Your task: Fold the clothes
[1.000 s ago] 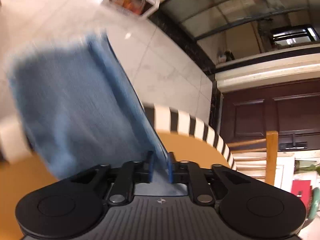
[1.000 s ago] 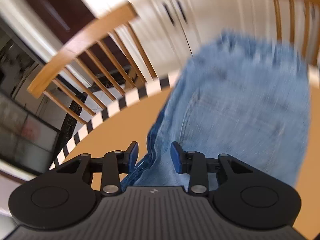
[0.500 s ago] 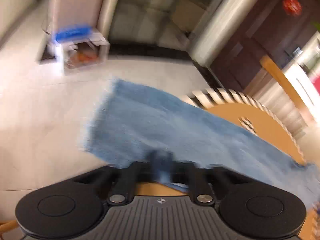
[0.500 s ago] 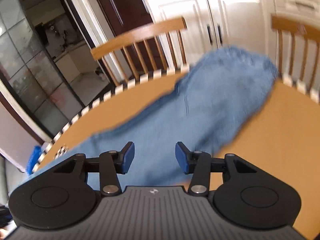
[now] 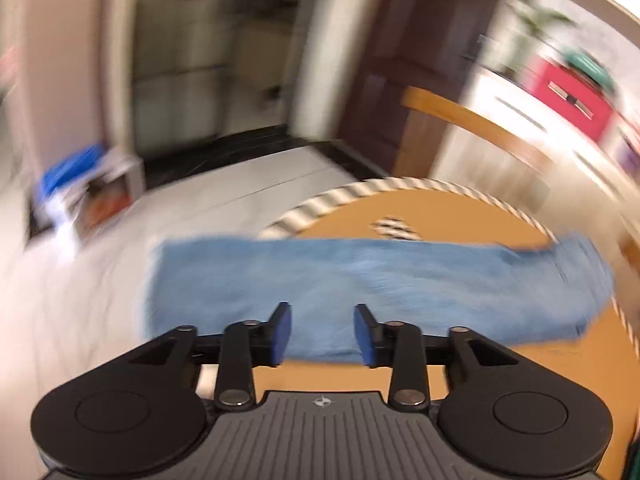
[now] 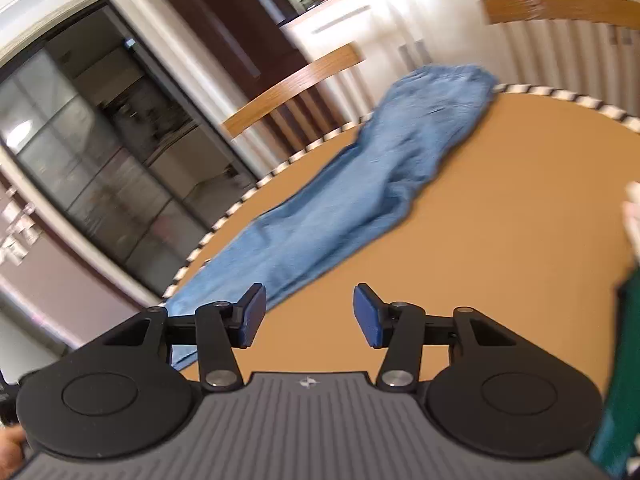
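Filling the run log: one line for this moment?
jeans: laid long across round table, one end overhanging | left hand-held gripper: opening, empty | right hand-held gripper: open, empty

The left wrist view looks forward and down past the left hand-held gripper (image 5: 320,330), close above the near edge of the table (image 5: 460,216). Ahead of it lie the jeans (image 5: 360,280), and beyond them the floor (image 5: 248,184) and a dark doorway, all blurred. The right wrist view looks forward and down past the right hand-held gripper (image 6: 306,316), also low and near, over the table (image 6: 520,208) toward chairs (image 6: 296,84) and white cabinets. Both views share the jeans (image 6: 360,184) and the table's striped edge.
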A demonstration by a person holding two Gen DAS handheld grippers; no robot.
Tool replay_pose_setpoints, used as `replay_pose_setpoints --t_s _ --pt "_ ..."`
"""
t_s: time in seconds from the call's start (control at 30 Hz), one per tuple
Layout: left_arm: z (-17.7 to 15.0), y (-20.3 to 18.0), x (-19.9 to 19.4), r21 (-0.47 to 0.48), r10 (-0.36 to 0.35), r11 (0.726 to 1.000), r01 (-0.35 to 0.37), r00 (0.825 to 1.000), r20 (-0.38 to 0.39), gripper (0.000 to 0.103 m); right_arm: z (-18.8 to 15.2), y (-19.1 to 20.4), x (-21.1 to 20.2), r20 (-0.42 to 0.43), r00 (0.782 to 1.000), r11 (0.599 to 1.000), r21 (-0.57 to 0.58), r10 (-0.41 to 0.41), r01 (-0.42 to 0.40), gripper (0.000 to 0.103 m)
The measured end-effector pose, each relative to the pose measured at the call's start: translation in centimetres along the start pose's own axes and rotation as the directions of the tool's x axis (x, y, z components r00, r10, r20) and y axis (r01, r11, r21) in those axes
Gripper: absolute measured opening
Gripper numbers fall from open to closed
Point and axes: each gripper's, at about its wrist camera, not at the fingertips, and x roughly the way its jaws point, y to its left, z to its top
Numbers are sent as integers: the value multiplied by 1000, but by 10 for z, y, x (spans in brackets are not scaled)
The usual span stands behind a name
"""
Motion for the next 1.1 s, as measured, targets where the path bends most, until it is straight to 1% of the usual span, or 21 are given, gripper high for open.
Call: replay_pose_setpoints --t_s 0.07,0.1,0.17,0.2,0.27,0.3,0.37,0.4,0.43,0.47,0.53,0.63,0.67,0.7,0.73,0.83,0.9,0.97,1.0,1.07,1.1 --pt "14 -12 20 84 -94 992 97 995 -32 41 -4 2 -4 30 998 999 17 -49 48 51" --pt "21 -16 34 125 -140 981 146 989 -55 41 -6 6 -5 53 995 996 15 -84 83 51" --pt "31 -21 68 218 -223 945 243 968 -112 41 -16 19 -3 114 980 986 9 -165 166 51" --pt "34 -23 87 267 -257 919 290 954 -151 41 -21 25 -2 145 968 978 8 -206 207 51" --pt "32 -24 126 360 -254 873 328 937 -238 38 -37 43 3 212 926 949 22 -312 315 52" --pt "30 -23 139 406 -254 846 346 931 -263 36 -45 53 7 240 903 933 35 -356 359 52" --pt "24 -20 141 496 -290 779 384 922 -258 37 -59 72 22 300 857 902 27 -419 431 47" --pt "22 -19 140 521 -297 753 402 914 -275 38 -65 82 30 320 833 881 11 -452 474 45" --pt "20 -18 139 545 -304 726 419 907 -292 38 -67 90 40 327 819 865 -10 -471 502 40" --pt "18 -17 137 552 -310 712 433 900 -306 38 -68 95 50 329 814 856 -33 -478 516 38" --pt "17 -12 135 532 -325 709 462 884 -335 39 -66 100 73 324 804 832 -80 -499 549 38" --pt "15 -2 132 453 -355 729 513 849 -391 39 -54 97 108 307 788 798 -124 -534 589 38" --pt "15 3 132 411 -369 738 535 830 -418 39 -48 92 119 304 781 787 -137 -545 602 38" --pt "14 7 129 384 -380 742 550 816 -436 40 -43 89 128 307 775 776 -151 -552 612 38" --pt "12 9 127 387 -379 735 557 811 -446 40 -36 84 138 308 772 766 -170 -556 620 39" --pt "8 2 121 441 -355 694 570 803 -479 41 -16 61 172 304 756 730 -217 -580 648 38" --pt "19 -9 126 424 -382 676 603 778 -498 41 -7 47 192 297 746 709 -242 -596 663 38" --pt "35 -30 135 435 -434 636 637 762 -481 40 0 35 210 288 745 695 -271 -602 666 38" --pt "42 -44 142 439 -466 614 656 750 -469 41 0 33 216 290 744 683 -296 -602 668 38" --pt "56 -76 161 422 -535 576 700 713 -453 41 -2 33 227 296 745 660 -346 -597 667 40" --pt "60 -94 174 415 -558 560 717 697 -450 41 -3 34 234 308 736 636 -370 -603 677 41"
